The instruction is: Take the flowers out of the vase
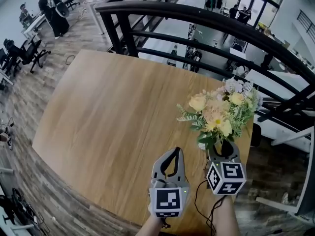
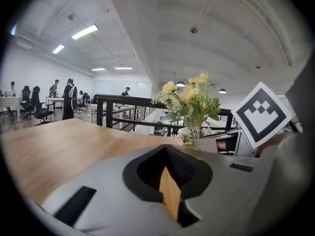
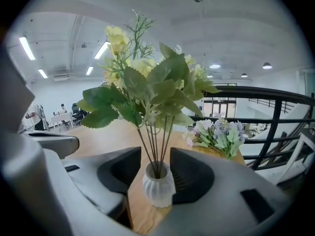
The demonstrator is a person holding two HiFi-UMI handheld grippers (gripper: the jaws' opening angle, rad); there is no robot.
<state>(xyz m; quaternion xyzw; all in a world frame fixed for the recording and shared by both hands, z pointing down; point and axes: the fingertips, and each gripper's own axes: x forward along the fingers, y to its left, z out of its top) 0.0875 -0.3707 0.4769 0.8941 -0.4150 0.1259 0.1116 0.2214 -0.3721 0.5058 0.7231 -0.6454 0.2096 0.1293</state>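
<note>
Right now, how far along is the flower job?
Done: a lilac bunch lies on the table; where it came from I can't tell. In hand: nothing; the right hand-held gripper stands open around the white vase, the left hand-held gripper is shut and empty. Left: the yellow flowers stand in the vase.

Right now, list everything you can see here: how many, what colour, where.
light wooden table: one, tan, centre of head view
white ribbed ceramic vase: one, white, table's near right, between the right gripper's jaws
yellow and cream flowers with green leaves: one bunch, standing in the vase
lilac and white flower bunch: one, on the table beyond the vase
black metal railing: one, black, behind the table
black office chairs: several, far left
people: several, dark clothing, background
left gripper: one, grey, jaws together, empty
right gripper: one, grey, jaws open around the vase
forearms: two, bottom edge
</note>
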